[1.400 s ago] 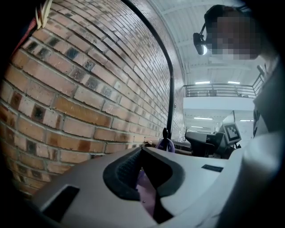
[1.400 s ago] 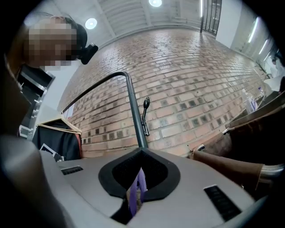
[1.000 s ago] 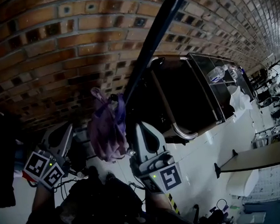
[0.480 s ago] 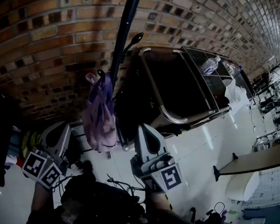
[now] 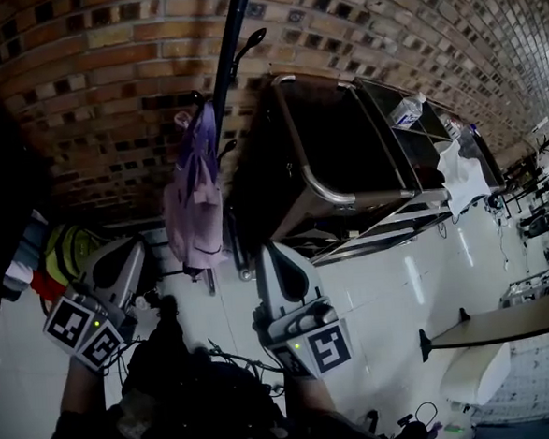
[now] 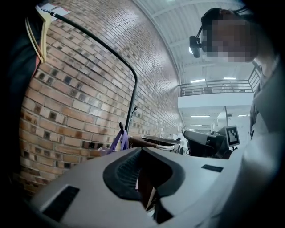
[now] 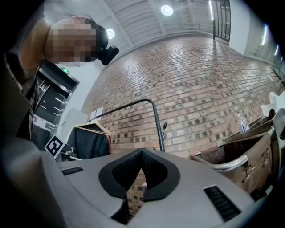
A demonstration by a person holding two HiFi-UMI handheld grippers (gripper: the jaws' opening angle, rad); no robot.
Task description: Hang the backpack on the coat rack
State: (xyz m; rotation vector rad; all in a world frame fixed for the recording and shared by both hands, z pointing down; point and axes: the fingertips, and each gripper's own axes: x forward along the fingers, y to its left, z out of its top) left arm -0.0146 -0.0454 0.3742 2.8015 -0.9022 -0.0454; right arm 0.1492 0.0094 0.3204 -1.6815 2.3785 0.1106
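Note:
The purple backpack point(image 5: 193, 201) hangs by its top loop from a hook on the coat rack's black post point(image 5: 230, 48), in front of the brick wall. In the left gripper view the backpack point(image 6: 119, 140) shows small beside the post point(image 6: 132, 107). My left gripper point(image 5: 120, 262) sits low at the left, shut and holding nothing, well short of the bag. My right gripper point(image 5: 270, 256) is below and to the right of the bag, also shut and holding nothing. Each gripper's own view shows its tips meeting, for the left gripper point(image 6: 141, 150) and the right gripper point(image 7: 141, 152). The post point(image 7: 158, 127) stands ahead of the right gripper.
A brown trolley with chrome rails point(image 5: 321, 187) stands right of the rack. Dark garments point(image 5: 0, 186) hang at the left, with a yellow and red item point(image 5: 61, 257) below. Cables lie on the white floor near my feet. A white table point(image 5: 506, 312) is at the right.
Both grippers have drawn back from the backpack, which stays hanging on the post. The right gripper, close to the bag's lower edge a second ago, is now clear of it.

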